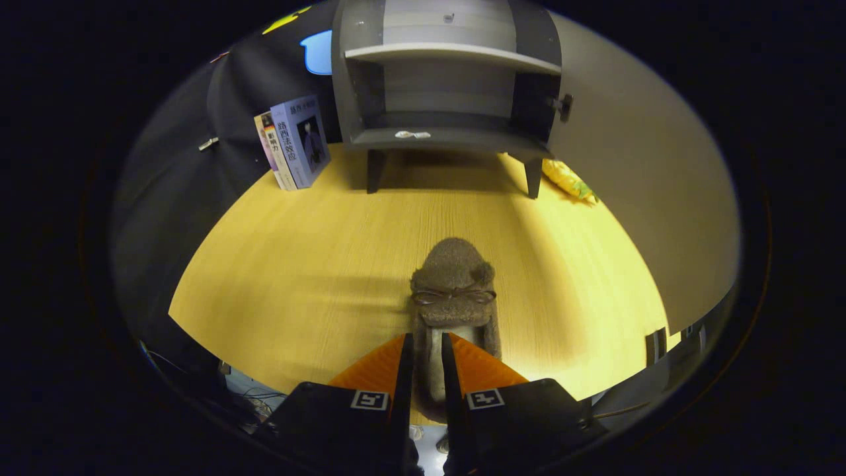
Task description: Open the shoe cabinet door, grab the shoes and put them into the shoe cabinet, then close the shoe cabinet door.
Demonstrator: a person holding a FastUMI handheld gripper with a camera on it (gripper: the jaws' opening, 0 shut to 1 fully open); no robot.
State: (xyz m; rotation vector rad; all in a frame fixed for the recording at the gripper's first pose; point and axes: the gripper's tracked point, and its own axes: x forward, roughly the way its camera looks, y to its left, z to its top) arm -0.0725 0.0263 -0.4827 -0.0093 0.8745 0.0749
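One fuzzy brown slipper with bow (453, 284), frame centre, heel clamped between nearly closed gripper (427, 344) fingers. Grey wooden shoe cabinet (449, 79), top centre, door open. Step: carry. Next: advance to lower shelf, release.

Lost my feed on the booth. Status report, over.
Tongs shut on fuzzy brown slipper, heel end between fingers. Grey shoe cabinet ahead, door open. Light wooden table between slipper and cabinet bare.

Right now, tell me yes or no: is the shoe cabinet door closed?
No. The shoe cabinet stands open, its door swung aside so both shelves show, while the gripper fingers press the fuzzy brown slipper.
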